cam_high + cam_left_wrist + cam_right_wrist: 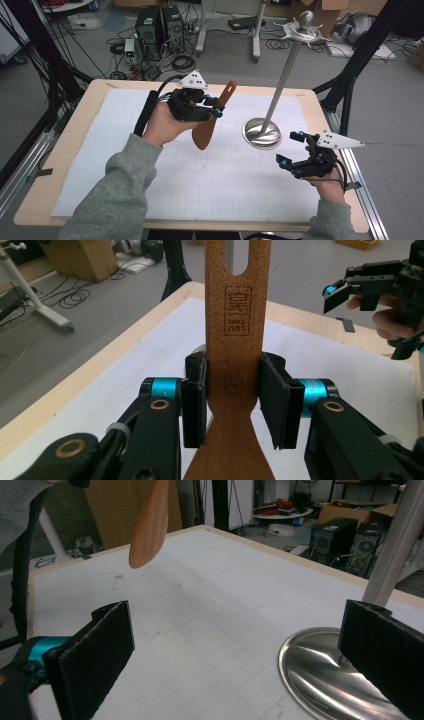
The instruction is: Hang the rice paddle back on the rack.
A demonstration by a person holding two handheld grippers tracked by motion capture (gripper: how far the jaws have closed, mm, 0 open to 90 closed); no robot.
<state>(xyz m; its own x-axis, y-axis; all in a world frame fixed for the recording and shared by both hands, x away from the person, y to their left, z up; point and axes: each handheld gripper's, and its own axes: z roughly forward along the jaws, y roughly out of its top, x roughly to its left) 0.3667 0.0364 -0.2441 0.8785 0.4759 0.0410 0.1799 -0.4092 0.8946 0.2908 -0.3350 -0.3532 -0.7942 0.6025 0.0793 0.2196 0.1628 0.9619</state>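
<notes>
A brown wooden spatula [210,120] hangs in the air above the white mat, tilted, with its blade low and its slotted handle up toward the far right. My left gripper [215,107] is shut on its neck. In the left gripper view the pads [194,400] press both edges of the spatula [235,315] just above where the blade widens. My right gripper [291,148] stands open with nothing in it near the table's right side, just right of a steel stand's round base [261,134]. In the right gripper view the jaws [240,655] are wide apart, and the spatula's blade [150,525] hangs at the upper left.
The steel stand's pole [285,80] leans up to a hooked top [302,27] beyond the table's far edge. Its base [320,670] lies close to my right jaw. A white gridded mat [125,165] covers the wooden table [40,200]. Computers and cables sit on the floor behind.
</notes>
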